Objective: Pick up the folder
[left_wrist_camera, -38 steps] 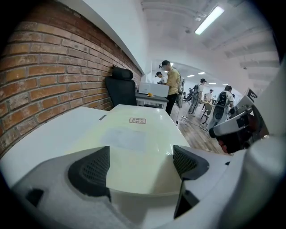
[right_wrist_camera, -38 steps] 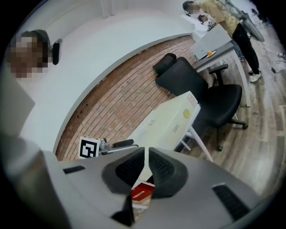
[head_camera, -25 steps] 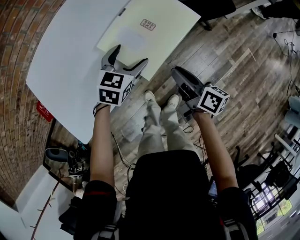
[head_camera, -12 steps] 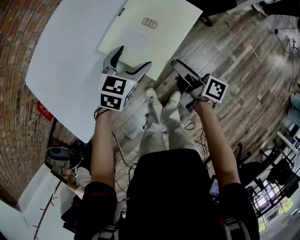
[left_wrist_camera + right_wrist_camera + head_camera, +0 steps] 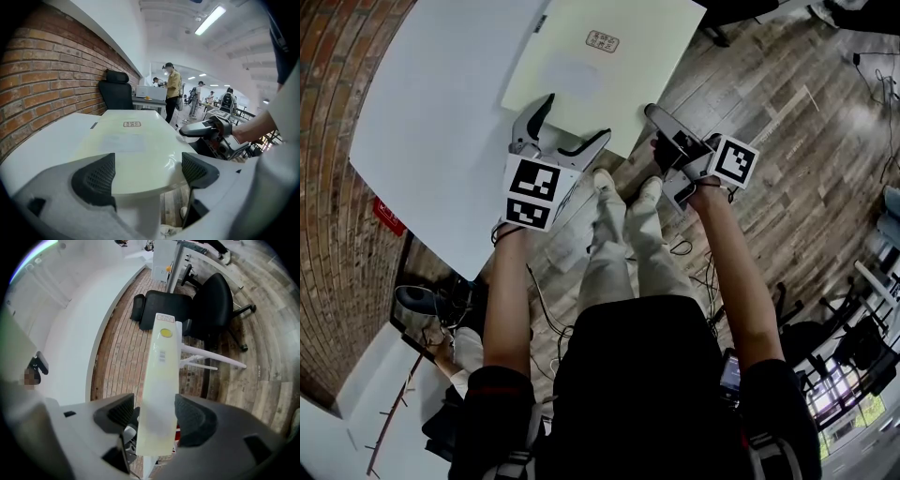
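At the near edge of the white table (image 5: 431, 112), the pale cream folder (image 5: 600, 75) lies flat, one corner hanging out over the wooden floor. The right gripper (image 5: 661, 131) has that overhanging edge between its jaws. They have just been opening and now stand wide, neither pad pressing on it. The left gripper (image 5: 575, 117) hovers at the folder's near edge, jaws equally spread and gripping nothing. My worry is a shallow bite: if the right jaws close on the rim alone, the slick cover may slide out. A nudge from either gripper could also push the folder across the smooth top or tip it off the edge. A small rectangular label (image 5: 602, 40) sits near the far end, its print too small to read. The right gripper view shows a round yellow sticker (image 5: 166, 333) and a small printed strip on the side facing it, both illegible.
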Demonstrator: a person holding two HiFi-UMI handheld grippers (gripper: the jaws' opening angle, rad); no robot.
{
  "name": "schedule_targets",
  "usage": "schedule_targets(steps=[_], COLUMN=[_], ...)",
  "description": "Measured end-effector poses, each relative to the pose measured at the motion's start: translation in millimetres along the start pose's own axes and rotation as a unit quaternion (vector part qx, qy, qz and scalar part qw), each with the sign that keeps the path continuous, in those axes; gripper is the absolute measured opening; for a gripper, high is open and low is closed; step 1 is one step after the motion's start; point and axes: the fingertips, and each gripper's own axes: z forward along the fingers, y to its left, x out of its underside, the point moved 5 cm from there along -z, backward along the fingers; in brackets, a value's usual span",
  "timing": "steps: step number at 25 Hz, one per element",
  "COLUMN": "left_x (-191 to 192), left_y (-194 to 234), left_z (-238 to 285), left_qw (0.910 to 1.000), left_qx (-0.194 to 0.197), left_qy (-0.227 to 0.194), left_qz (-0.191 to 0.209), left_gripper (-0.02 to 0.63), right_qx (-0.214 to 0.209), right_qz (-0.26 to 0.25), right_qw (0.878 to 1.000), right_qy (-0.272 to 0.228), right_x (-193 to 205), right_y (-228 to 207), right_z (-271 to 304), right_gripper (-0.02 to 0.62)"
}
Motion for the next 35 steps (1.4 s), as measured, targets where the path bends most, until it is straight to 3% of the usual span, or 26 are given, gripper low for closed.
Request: schedule_targets(steps=[22,35], left_x=[5,5], left_y=[-16,-16], left_z=[-4,-3], left_qw=[0.9999,1.0], left_qx=[0.002,0.001], left_qy=[-0.013,-0.003], left_qz=[0.001,0.008], left_gripper=[0.423,0.423], right_qx=[-0.039,-0.036], right_qz=[0.042,0.043], right_qw=[0.998,0.998], right_qy=[0.014,0.026], right_x=[3,10], right_y=[-14,-15], right_z=[9,4], right_gripper=[0.27,0.27])
